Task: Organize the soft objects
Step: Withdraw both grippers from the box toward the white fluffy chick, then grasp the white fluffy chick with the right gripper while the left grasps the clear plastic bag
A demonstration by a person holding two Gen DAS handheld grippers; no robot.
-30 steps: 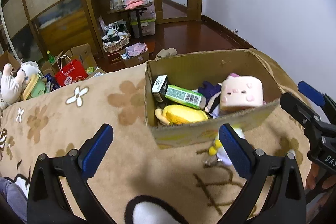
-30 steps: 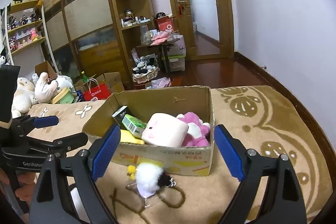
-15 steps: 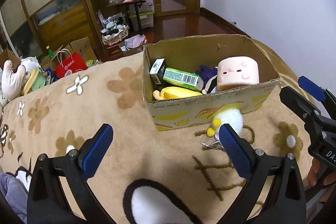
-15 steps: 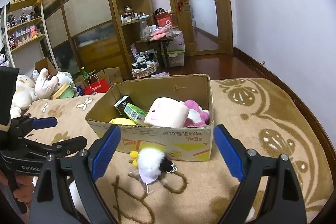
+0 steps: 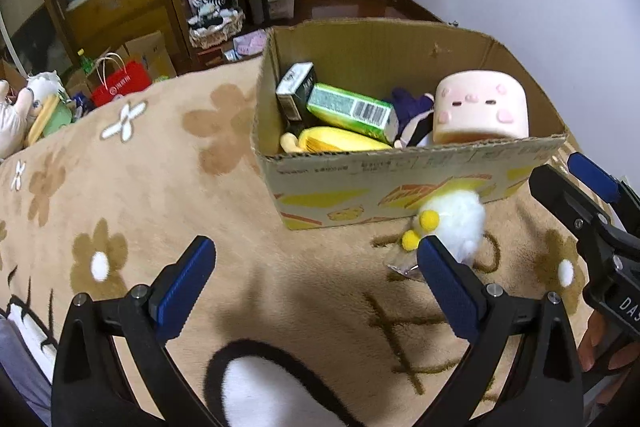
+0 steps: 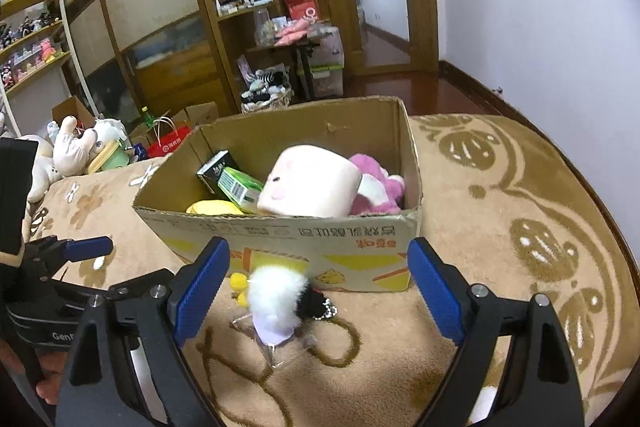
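Both grippers were out over the tan patterned blanket [image 5: 168, 163], and the target sat right there: a small white fluffy plush [image 6: 278, 297] with yellow pom-poms, lying on the blanket just in front of the cardboard box [image 6: 344, 251], close against its near wall. A bit of clear wrapping and a bead chain trailed from it.

The right gripper [image 6: 318, 287] had its blue-padded jaws spread wide, nothing between the pads yet, and the plush lay on the blanket between and beyond them, nearer the left-hand finger in that view. The left gripper [image 5: 316, 283] was wide apart too and empty, angled at the blanket, its right-hand pad overlapping the plush's edge in its own view; whether it touched, I could not tell.

Inside the box a pink block-shaped plush [image 6: 308, 183] was already stowed, alongside a magenta plush [image 6: 378, 187], a yellow plush [image 5: 340, 143], a green carton [image 5: 352, 111] and a dark small box [image 5: 294, 91].

So the step looked like the approach to the pick-up. The next move called for centring the right jaws over the fluffy body, lowering to the blanket, and closing gently, since fur compresses and the chain could snag.
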